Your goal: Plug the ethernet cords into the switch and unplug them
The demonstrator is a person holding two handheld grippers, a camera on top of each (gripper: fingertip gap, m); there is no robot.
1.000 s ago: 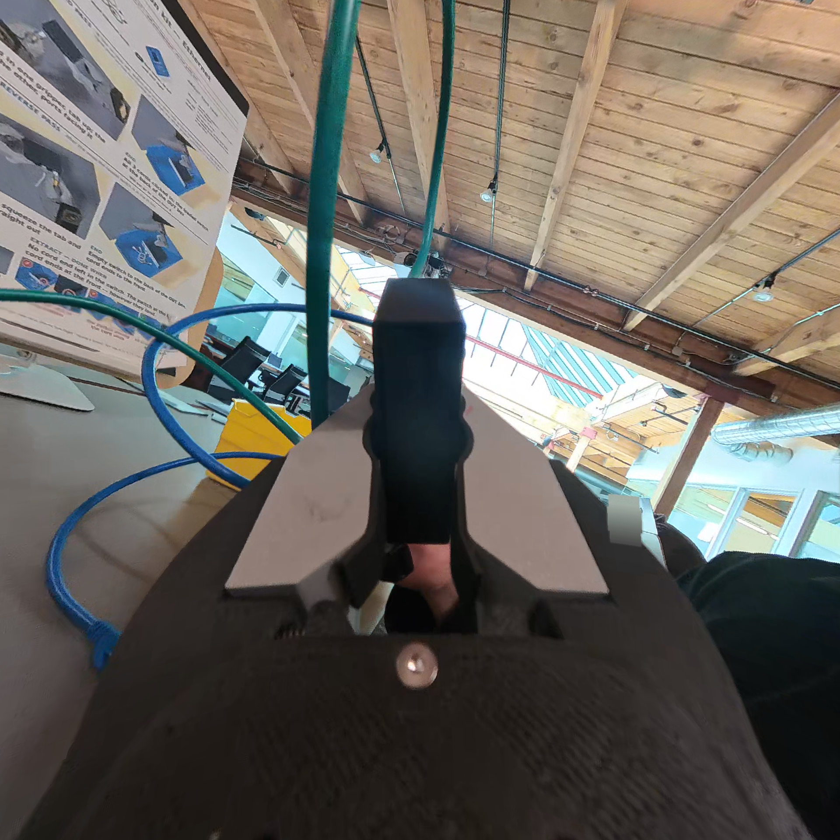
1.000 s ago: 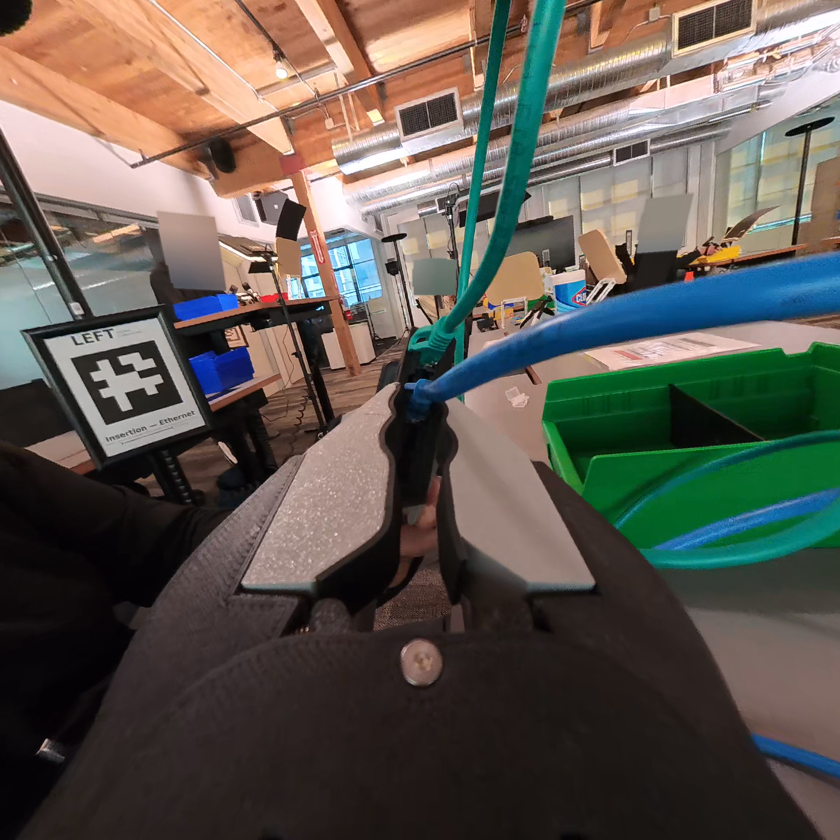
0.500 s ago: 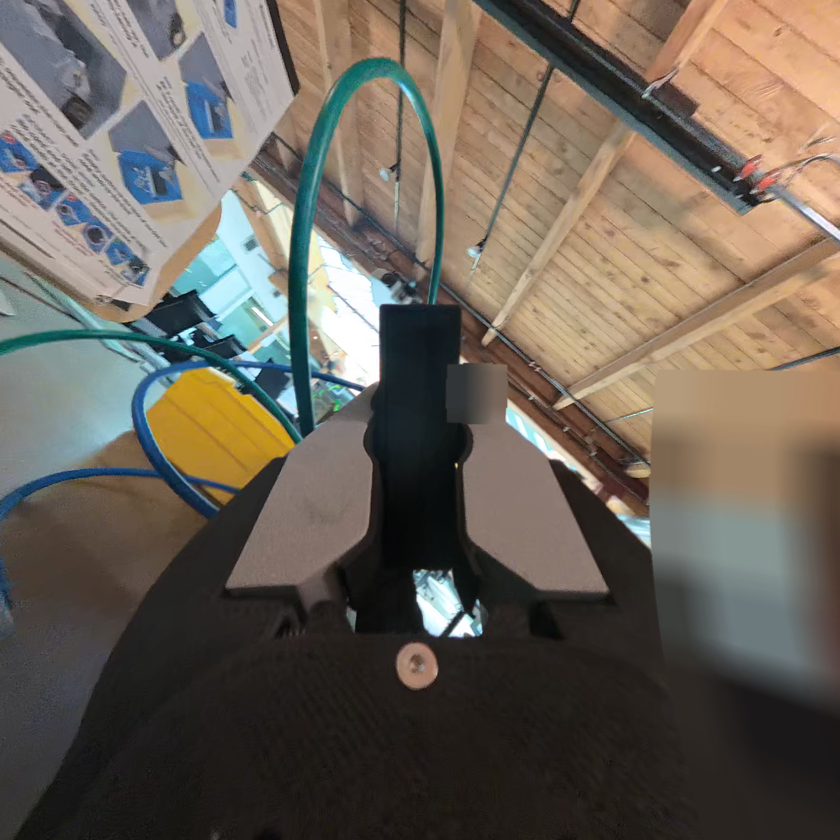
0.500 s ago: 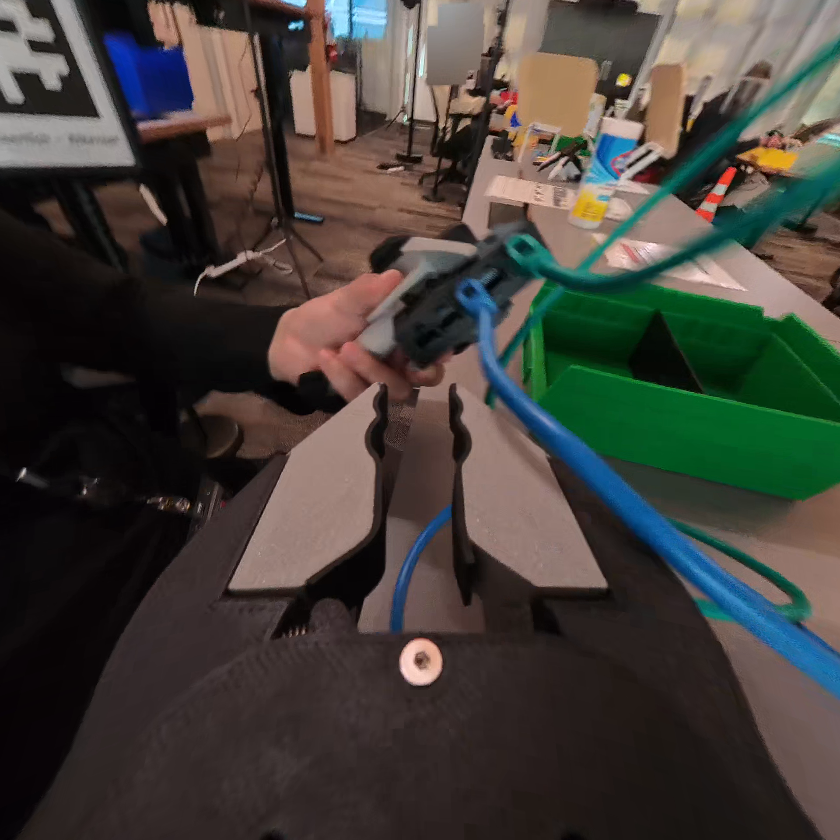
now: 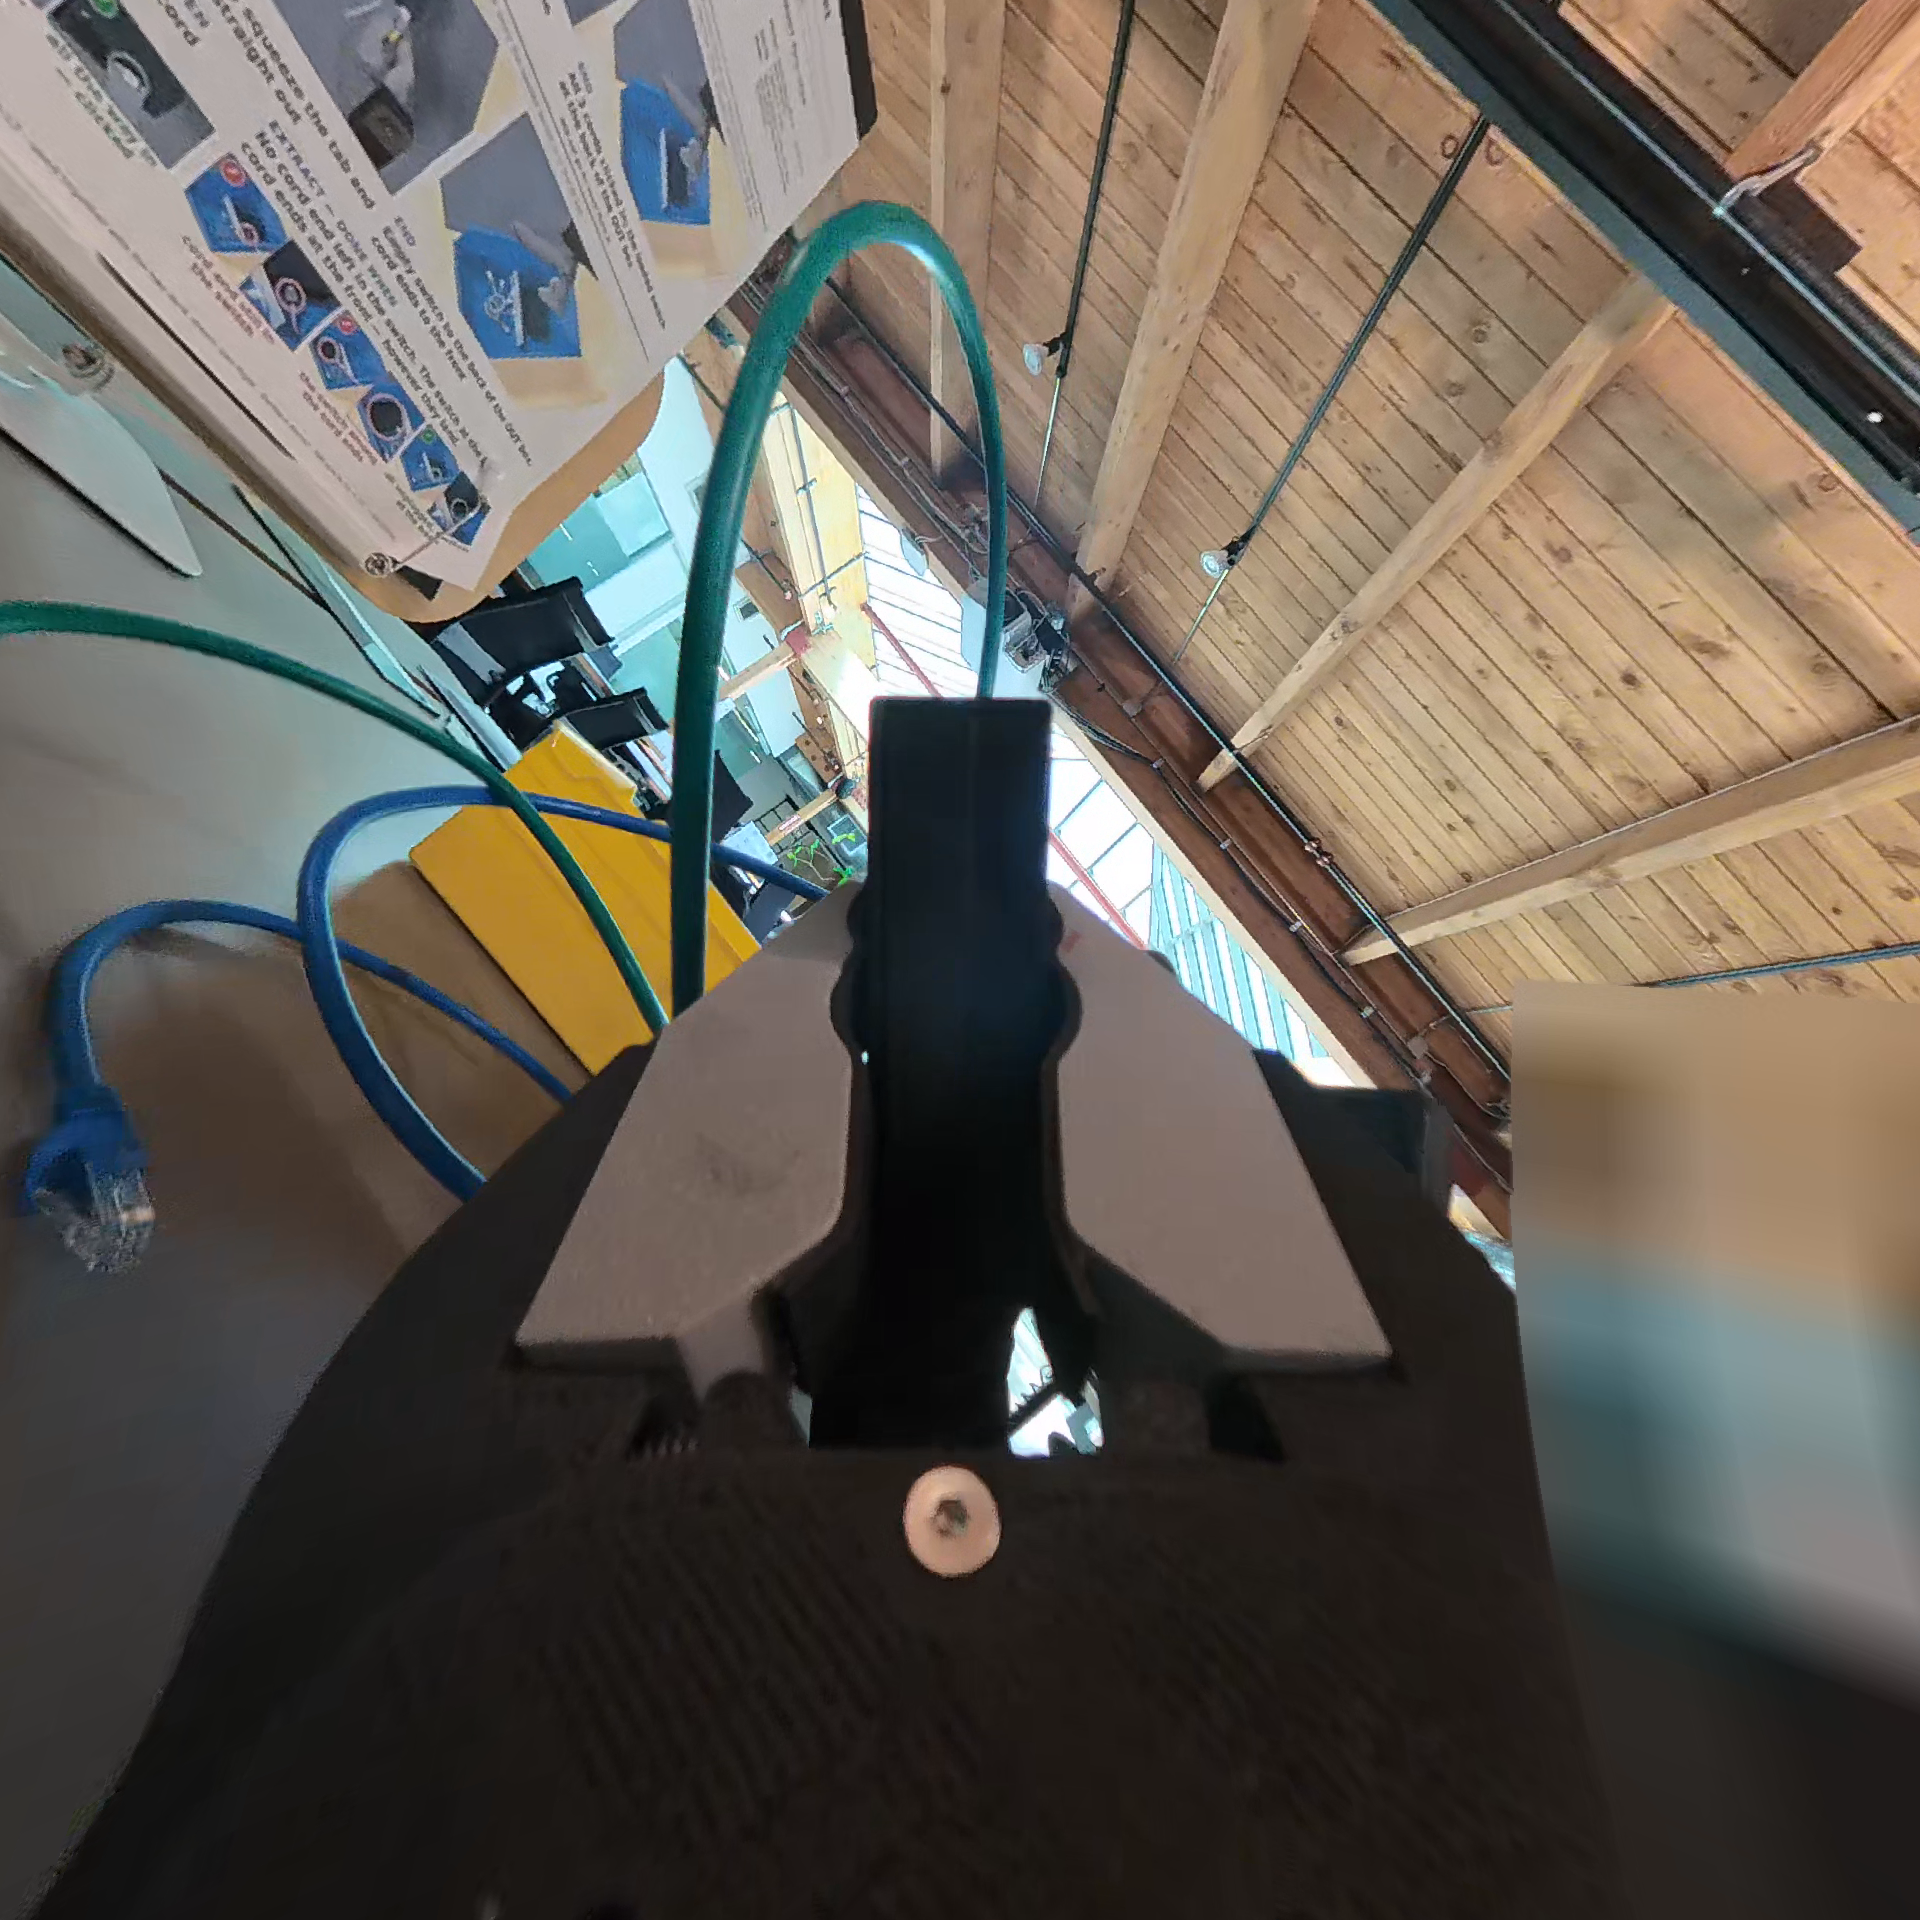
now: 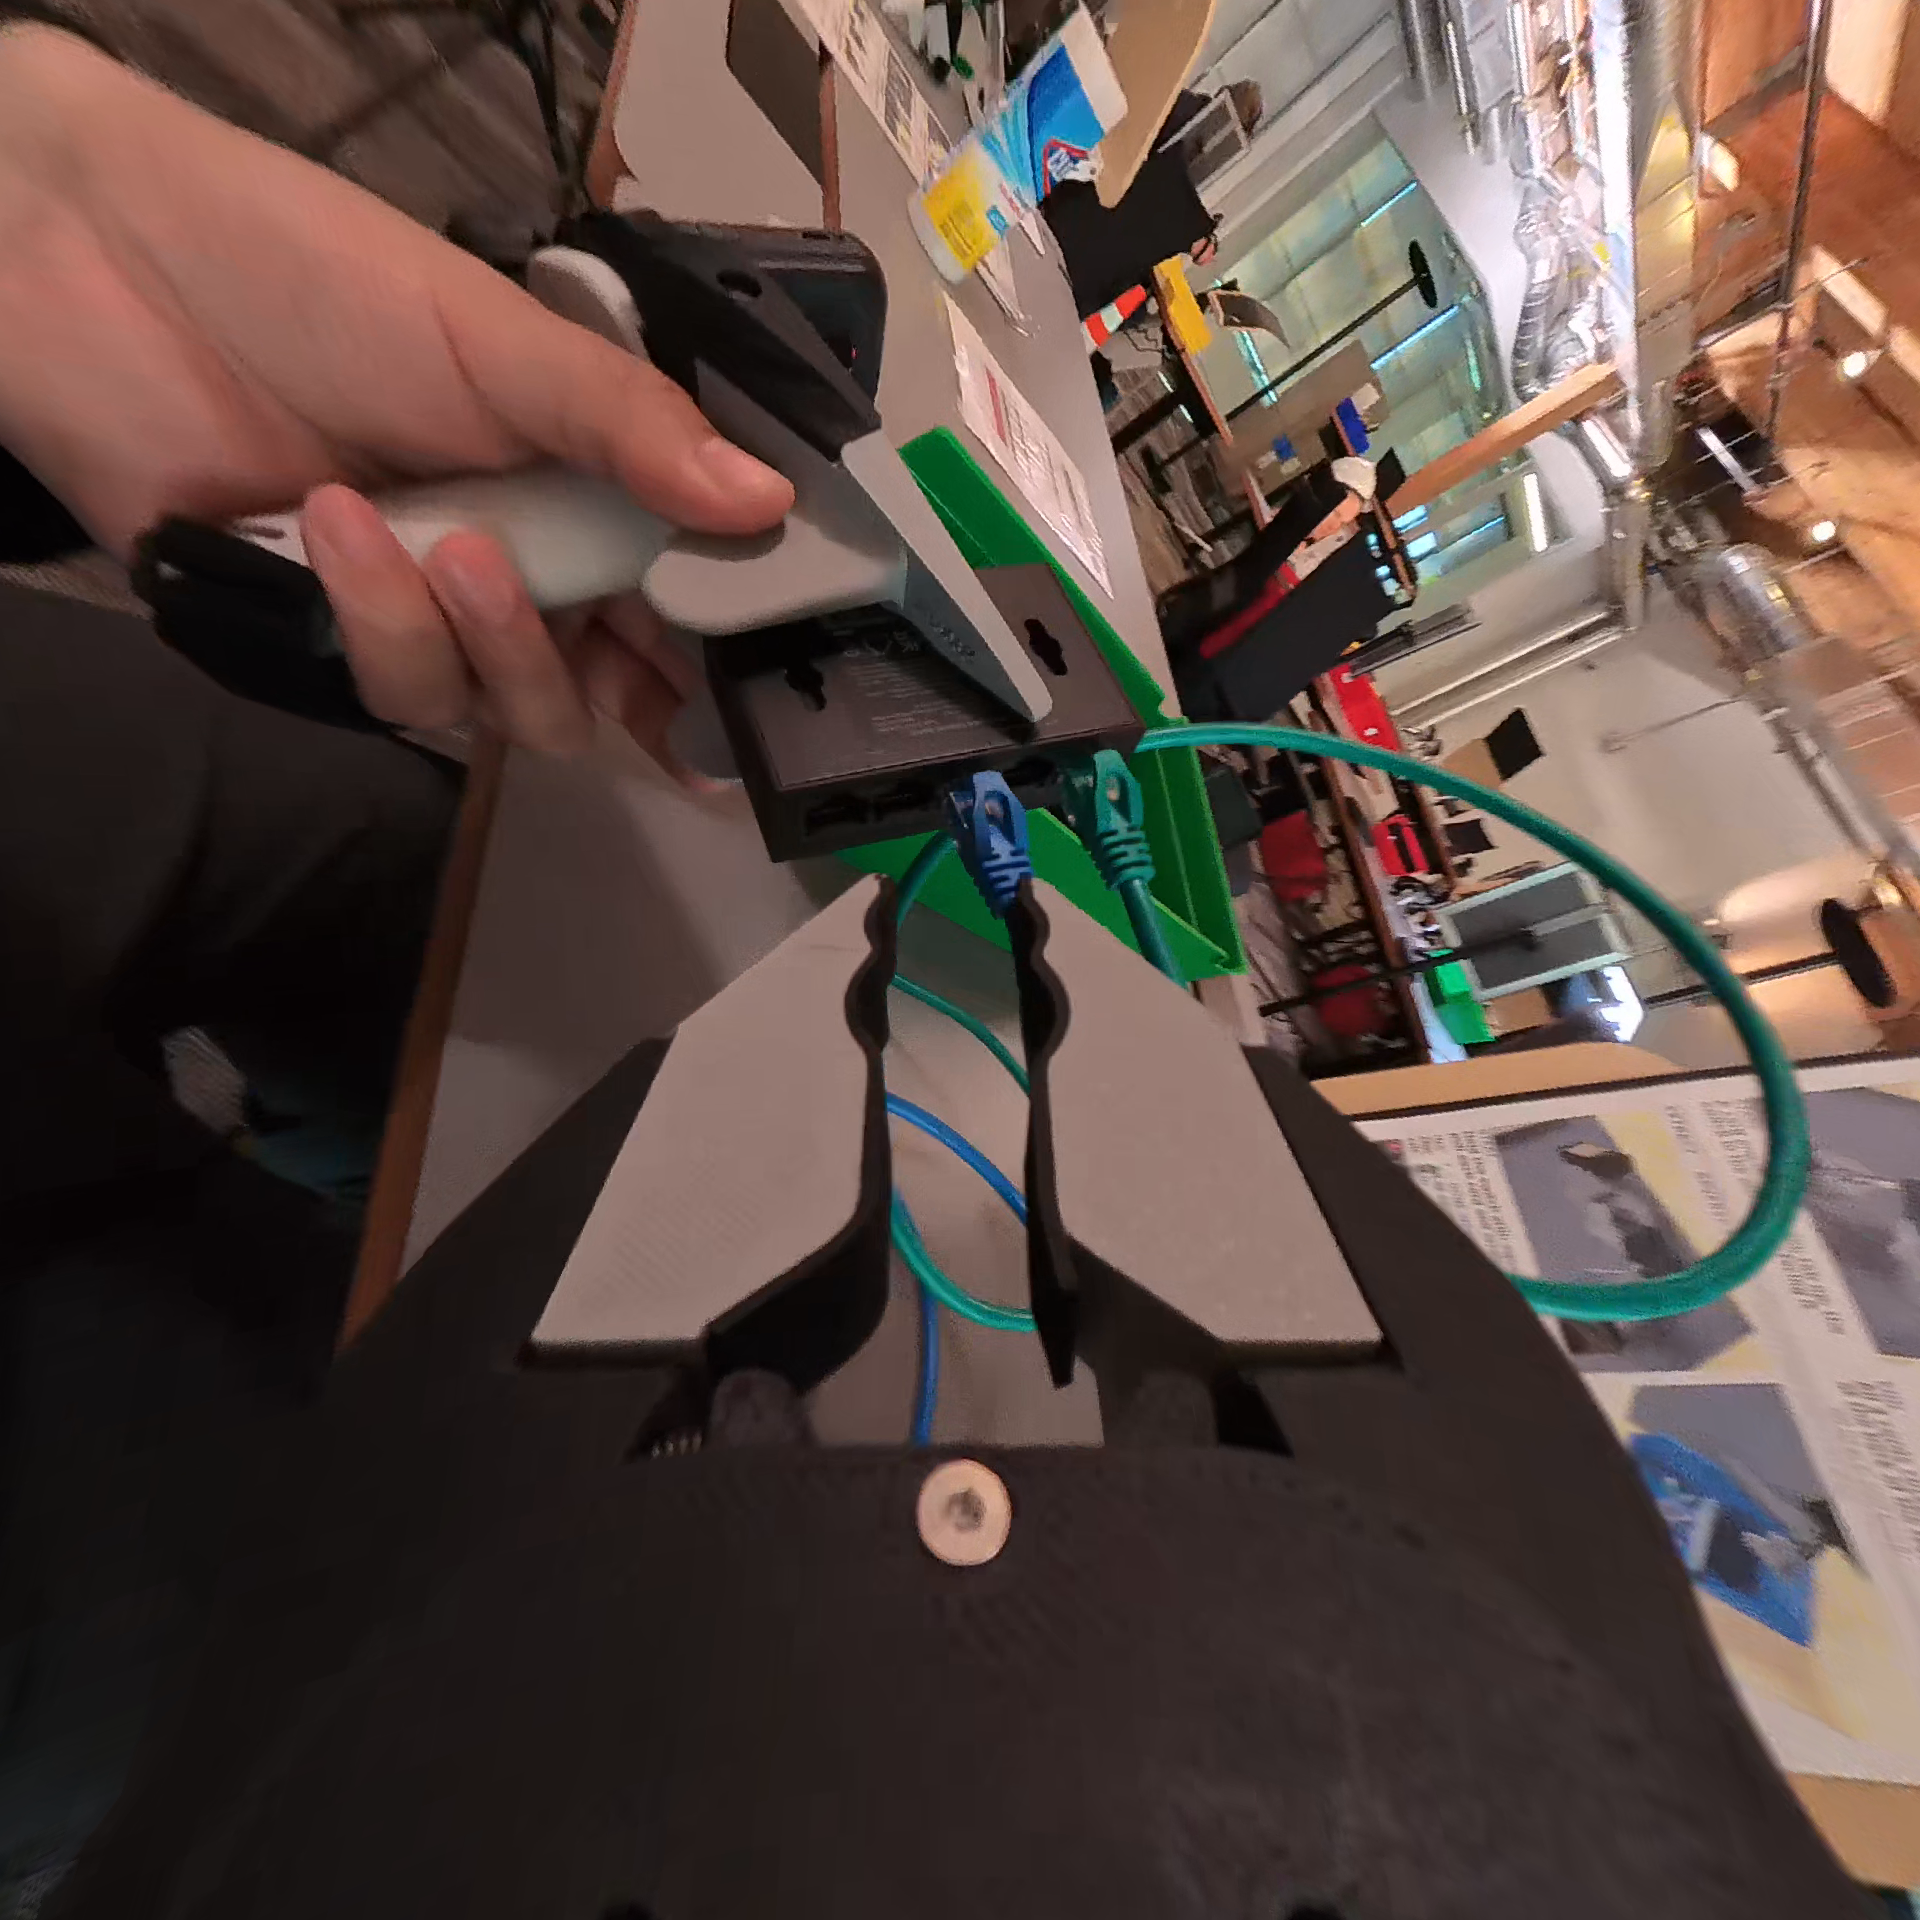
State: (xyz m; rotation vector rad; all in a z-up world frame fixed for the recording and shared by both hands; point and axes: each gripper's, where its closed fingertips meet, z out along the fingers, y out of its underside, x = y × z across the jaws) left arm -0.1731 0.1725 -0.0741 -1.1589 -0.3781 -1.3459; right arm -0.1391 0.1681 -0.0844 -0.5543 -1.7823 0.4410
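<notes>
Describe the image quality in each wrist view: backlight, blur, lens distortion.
Left wrist view: the switch clamped in the left gripper is a near-black silhouette against bright windows; ceiling beams bow from the wide lens; the blue plug at the edge is soft. Right wrist view: the hand is motion-smeared, the background windows glare, and the open right gripper stays sharp.

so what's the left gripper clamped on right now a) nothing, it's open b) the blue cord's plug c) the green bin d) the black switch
d: in the right wrist view the left gripper pinches the black switch, with the blue cord and the green cord plugged into its ports.
</notes>
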